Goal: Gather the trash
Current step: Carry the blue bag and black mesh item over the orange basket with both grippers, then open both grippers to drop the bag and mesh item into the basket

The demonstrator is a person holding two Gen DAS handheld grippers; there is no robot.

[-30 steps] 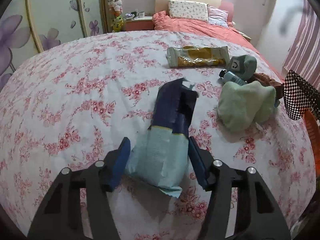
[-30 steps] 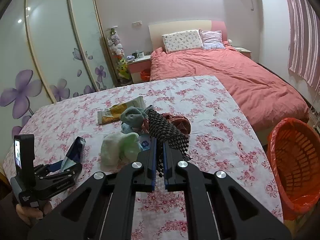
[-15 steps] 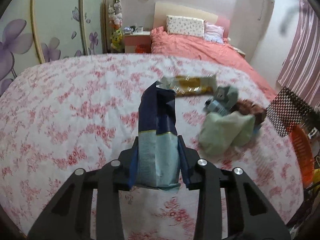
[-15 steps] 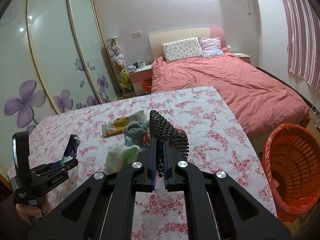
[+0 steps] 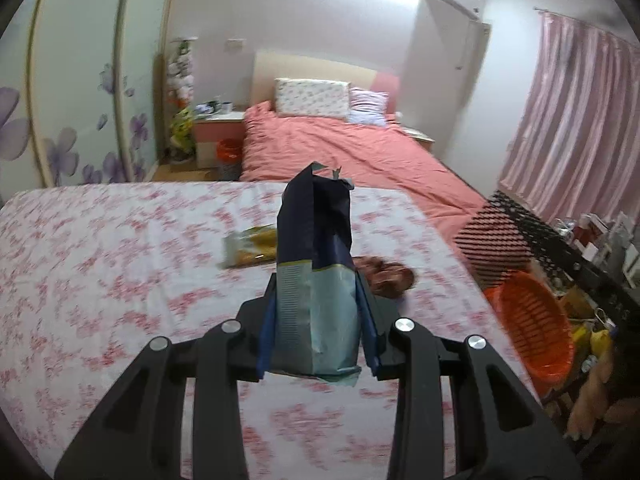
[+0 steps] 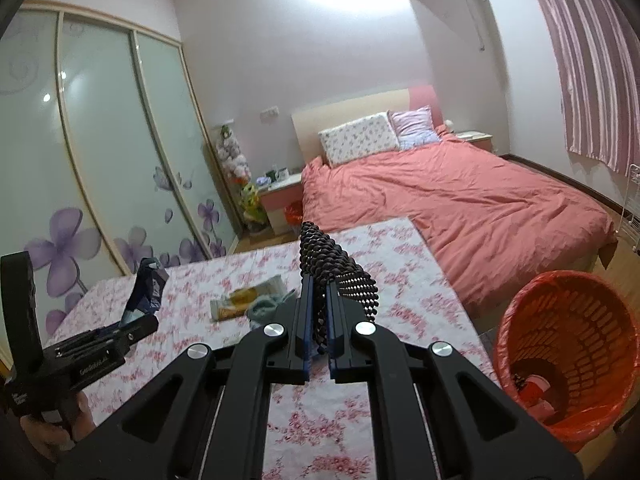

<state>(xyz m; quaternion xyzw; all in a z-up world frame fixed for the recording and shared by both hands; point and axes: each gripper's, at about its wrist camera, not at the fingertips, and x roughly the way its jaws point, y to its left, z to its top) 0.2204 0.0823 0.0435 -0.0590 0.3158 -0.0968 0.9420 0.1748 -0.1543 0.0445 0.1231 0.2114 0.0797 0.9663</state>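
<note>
Above the floral-covered counter [image 5: 100, 248] we have both pieces of trash lifted clear, so the step in hand looks like the carry toward the orange basket [image 6: 568, 344]. Our left tool [image 5: 318, 336] is clamped on the dark blue and pale green snack bag [image 5: 316, 272], its jaws having closed in on it within the last moment; the bag stands upright between the blue pads, gripped at its lower, pale part, with the torn top rising well above the fingertips. Our right tool [image 6: 318, 332] is pinched narrow on the black-and-white dotted wrapper [image 6: 336, 276], which sticks up and fans out to the right beyond the jaws.

On the counter a yellow packet [image 5: 250, 248] is left, with a brown crumpled thing [image 5: 386, 276] near it and what may be a greenish cloth [image 6: 266, 306] beside the packet, though blur makes that hard to read.

The basket stands on the floor off the counter's right edge, lined with an orange bag and holding some bits at the bottom. For the next move we judge that each tool must swing right and over the rim before letting go, the right one being nearer; releasing short would drop the light wrapper onto the floor.
</note>
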